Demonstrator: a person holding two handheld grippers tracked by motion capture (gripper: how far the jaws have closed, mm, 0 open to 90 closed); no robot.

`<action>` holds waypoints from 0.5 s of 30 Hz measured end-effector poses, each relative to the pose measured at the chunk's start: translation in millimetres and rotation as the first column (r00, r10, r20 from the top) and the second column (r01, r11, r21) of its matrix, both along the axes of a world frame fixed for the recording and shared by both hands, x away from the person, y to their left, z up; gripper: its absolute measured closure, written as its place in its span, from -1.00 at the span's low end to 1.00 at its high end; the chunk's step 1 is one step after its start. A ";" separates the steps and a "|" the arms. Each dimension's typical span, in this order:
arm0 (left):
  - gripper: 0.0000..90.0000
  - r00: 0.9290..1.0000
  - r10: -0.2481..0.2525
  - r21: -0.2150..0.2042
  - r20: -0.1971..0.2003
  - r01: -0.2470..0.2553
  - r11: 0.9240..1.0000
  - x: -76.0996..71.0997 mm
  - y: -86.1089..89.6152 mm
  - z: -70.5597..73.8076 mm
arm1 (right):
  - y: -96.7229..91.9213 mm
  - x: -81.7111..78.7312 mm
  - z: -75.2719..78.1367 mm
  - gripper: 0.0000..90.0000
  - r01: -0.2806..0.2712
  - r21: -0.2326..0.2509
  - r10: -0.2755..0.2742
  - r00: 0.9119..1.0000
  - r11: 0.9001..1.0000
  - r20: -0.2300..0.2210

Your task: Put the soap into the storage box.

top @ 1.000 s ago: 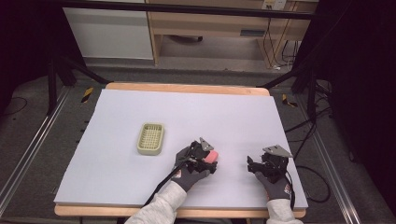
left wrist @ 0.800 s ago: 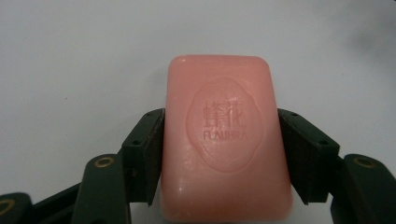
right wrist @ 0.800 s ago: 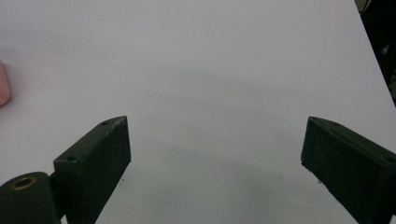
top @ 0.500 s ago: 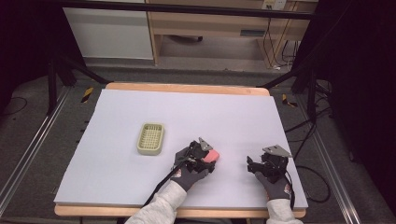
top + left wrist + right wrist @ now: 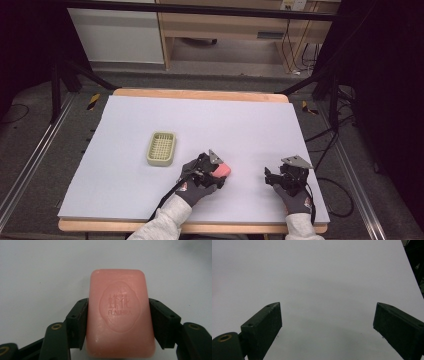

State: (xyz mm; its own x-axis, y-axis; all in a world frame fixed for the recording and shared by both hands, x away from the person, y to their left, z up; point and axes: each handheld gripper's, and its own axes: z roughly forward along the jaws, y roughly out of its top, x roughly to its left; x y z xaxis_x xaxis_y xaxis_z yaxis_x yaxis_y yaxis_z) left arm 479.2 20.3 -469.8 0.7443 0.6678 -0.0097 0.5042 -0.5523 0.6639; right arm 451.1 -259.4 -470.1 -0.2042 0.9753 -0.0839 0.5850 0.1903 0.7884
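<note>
A pink bar of soap (image 5: 119,315) with an embossed stamp sits between the two black jaws of my left gripper (image 5: 117,320), which press on its long sides. In the high view that soap (image 5: 222,170) shows at the front middle of the white table, with my left gripper (image 5: 212,167) shut on it. A pale green slotted soap dish (image 5: 161,148) lies a little to the left of it. My right gripper (image 5: 276,176) rests low near the front right, and in the right gripper view (image 5: 327,322) its jaws stand wide apart with bare table between them.
The white table top (image 5: 210,120) has a wooden rim, with its front edge close to both hands. A cable trails from each gripper toward the person. Dark floor, metal rails and a wooden desk lie beyond the far edge.
The left gripper with the soap has shifted very slightly. The right gripper has stayed where it was.
</note>
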 end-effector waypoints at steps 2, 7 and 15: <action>-0.18 1.000 -0.003 0.002 -0.002 0.003 1.000 0.3 0.4 0.2 | 0.6 0.0 -0.1 -0.81 0.003 0.001 -0.003 1.000 1.000 -0.002; -0.27 1.000 -0.009 0.018 -0.003 0.010 1.000 0.9 -1.0 2.2 | 0.6 -0.1 -0.1 -0.81 0.003 0.000 -0.003 1.000 1.000 -0.002; -0.24 1.000 -0.024 0.033 -0.015 0.025 0.999 7.7 -5.3 7.5 | 0.1 0.0 0.1 -0.81 0.003 0.002 -0.003 1.000 1.000 0.002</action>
